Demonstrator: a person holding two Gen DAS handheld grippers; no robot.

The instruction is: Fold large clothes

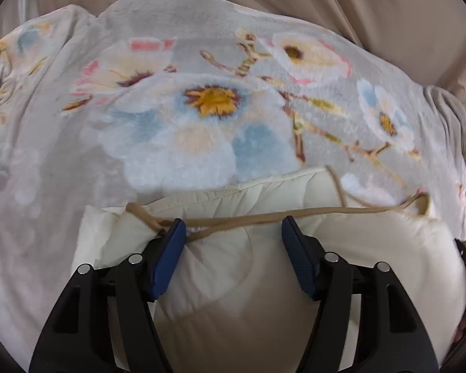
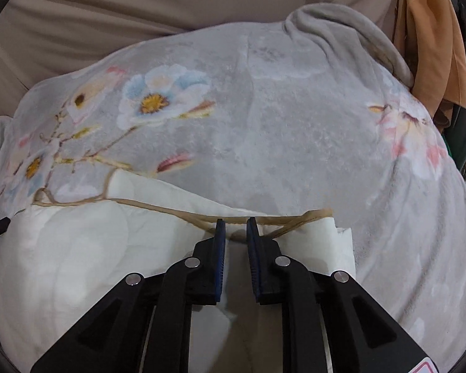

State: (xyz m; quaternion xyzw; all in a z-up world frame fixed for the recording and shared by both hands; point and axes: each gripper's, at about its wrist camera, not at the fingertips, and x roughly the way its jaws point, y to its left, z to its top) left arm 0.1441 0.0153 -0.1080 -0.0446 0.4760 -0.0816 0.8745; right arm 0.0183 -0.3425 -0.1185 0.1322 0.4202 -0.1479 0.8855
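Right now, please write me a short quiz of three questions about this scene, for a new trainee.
1. True or false: the cream padded garment lies on top of the floral blanket.
2. Which gripper has its jaws wider apart? A) left gripper B) right gripper
3. Fill in: a tan ______ runs along the garment's far edge, near both grippers' fingertips.

Key
1. True.
2. A. The left stands wide open; the right shows only a narrow gap, and neither clamps fabric.
3. Cord (drawstring).
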